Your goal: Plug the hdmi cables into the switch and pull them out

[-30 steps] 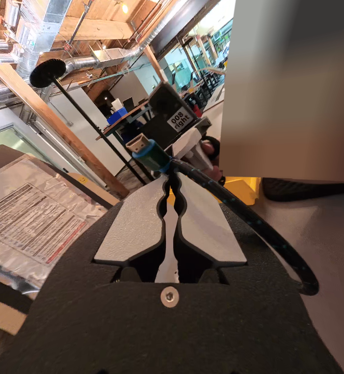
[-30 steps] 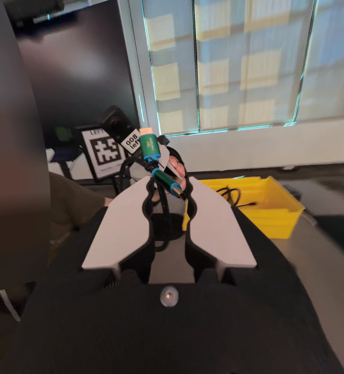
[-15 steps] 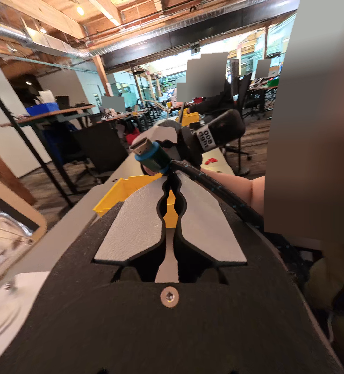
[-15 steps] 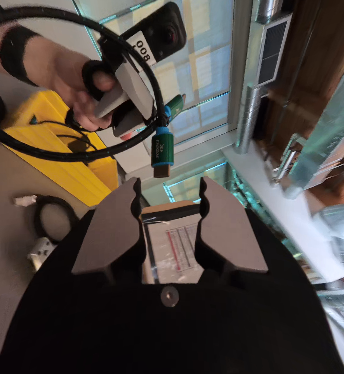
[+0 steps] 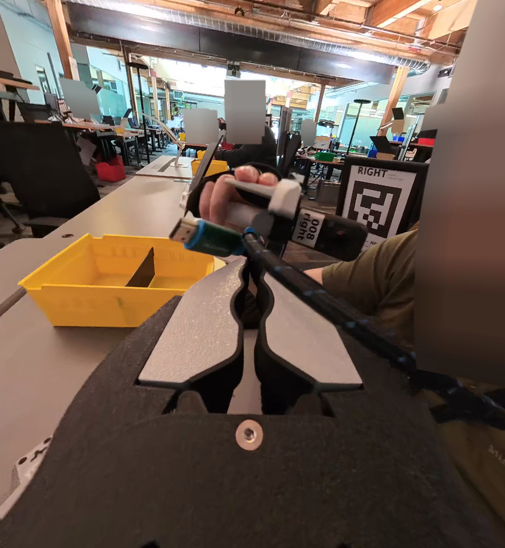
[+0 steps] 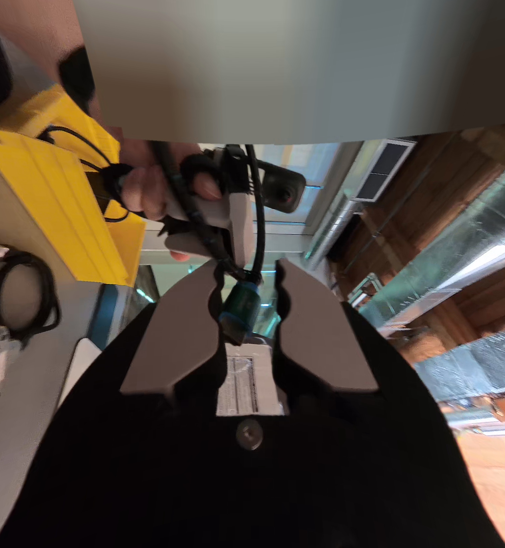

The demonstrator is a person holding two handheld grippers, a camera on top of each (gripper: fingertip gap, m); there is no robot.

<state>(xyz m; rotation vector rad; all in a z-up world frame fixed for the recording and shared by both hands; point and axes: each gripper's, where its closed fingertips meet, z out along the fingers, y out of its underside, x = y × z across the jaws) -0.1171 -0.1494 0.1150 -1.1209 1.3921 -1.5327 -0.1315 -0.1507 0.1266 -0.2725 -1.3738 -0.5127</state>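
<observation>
A green-and-blue HDMI plug with a metal tip (image 5: 208, 235) on a black braided cable (image 5: 328, 305) is held above the grey table (image 5: 132, 207), the cable pinched just behind the plug between the closed fingertips of the left gripper (image 5: 252, 267); the plug juts up and to the left past the tips, and the cable trails down to the right. In the right wrist view the same plug (image 6: 239, 305) hangs tip-toward-camera in the gap between the parted fingers of the right gripper (image 6: 249, 269), touching neither finger as far as the view shows; the right gripper grasps nothing. Behind the plug in the left wrist view, the person's right hand (image 5: 224, 195) wraps the white handle of the other gripper, which carries a black camera with a white label (image 5: 328, 232). An open yellow plastic bin with a dark divider (image 5: 76, 299) stands on the table to the left. In the right wrist view, a second black cable lies coiled (image 6: 22, 296) on the table beside the yellow bin (image 6: 67, 207). A printed black-and-white marker card (image 5: 379, 201) stands upright at right.
</observation>
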